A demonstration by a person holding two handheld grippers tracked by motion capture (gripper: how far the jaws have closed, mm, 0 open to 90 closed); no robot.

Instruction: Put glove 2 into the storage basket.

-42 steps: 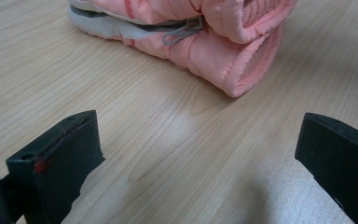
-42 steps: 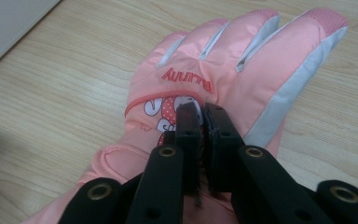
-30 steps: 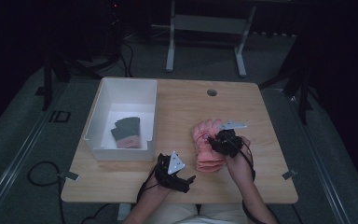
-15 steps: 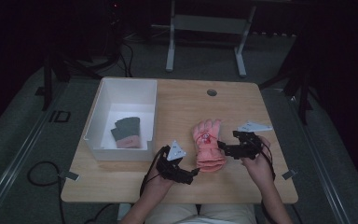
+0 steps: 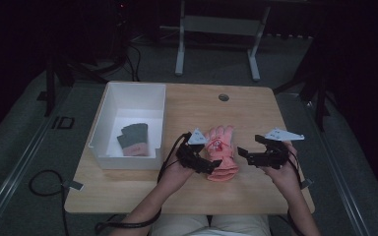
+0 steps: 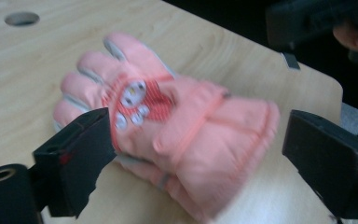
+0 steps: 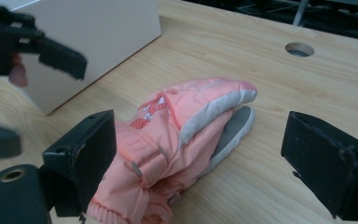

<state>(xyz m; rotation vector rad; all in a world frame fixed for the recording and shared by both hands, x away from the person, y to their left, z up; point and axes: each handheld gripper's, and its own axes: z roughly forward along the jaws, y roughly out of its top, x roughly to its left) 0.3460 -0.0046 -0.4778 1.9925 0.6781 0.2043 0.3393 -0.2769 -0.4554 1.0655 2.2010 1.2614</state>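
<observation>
Two pink gloves (image 5: 220, 152) lie stacked on the wooden table (image 5: 256, 113), fingers pointing away from me; the top one bears a red and white patch (image 6: 137, 100). My left gripper (image 5: 211, 164) reaches in from the left over the cuffs. Its jaws have just been closing, still wide, with the gloves (image 6: 191, 126) between them and unpressed. My right gripper (image 5: 242, 154) hovers just right of the gloves. Its jaws have just been opening and stand wide apart around the gloves (image 7: 182, 135) without touching them.
A white bin (image 5: 128, 123) at the table's left holds dark grey gloves (image 5: 134, 137); its wall (image 7: 98, 37) rises close behind the left gripper (image 7: 42, 46). A round hole (image 5: 223, 97) sits near the far edge. The table's right edge lies near my right hand.
The right gripper has let go of the pink gloves and drawn off to the right, jaws spreading. The left gripper has risen from the front edge and moved in beside the gloves.
</observation>
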